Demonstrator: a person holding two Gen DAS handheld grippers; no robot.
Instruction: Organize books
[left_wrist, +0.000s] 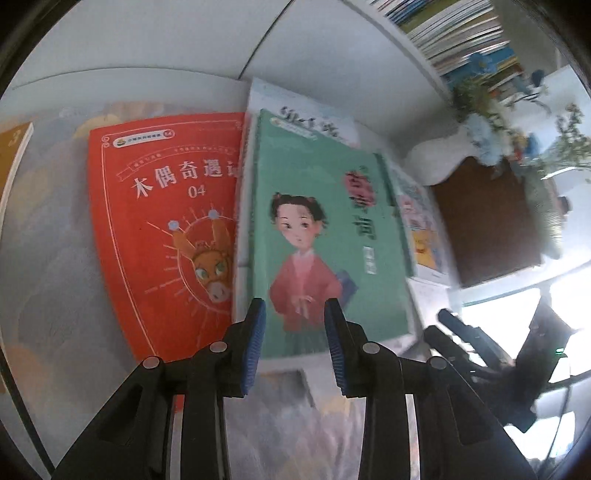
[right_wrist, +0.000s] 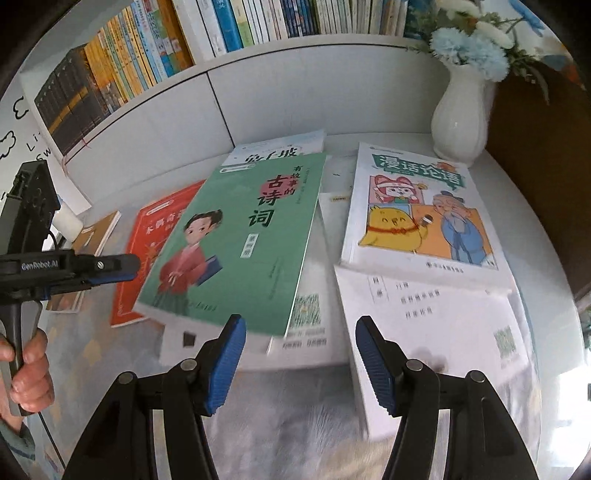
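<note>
Books on desk (right_wrist: 295, 398), unsorted: green book (right_wrist: 236, 240) centre, red book (left_wrist: 162, 229) left, cartoon book (right_wrist: 417, 206) right. Left tool (left_wrist: 295, 343), right tool (right_wrist: 301, 363): agape, empty.

red book (left_wrist: 162, 221): 木偶奇遇, 04 | green book (right_wrist: 236, 240): 有故事的古诗词 | cartoon book (right_wrist: 417, 206): 漫话论语 | left claw (right_wrist: 122, 267) arm: GenRobot.AI | brown book (left_wrist: 13, 155): probably 3

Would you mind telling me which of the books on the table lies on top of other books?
The green book with the girl in a red robe; it overlaps the red book and a white book behind it.
</note>
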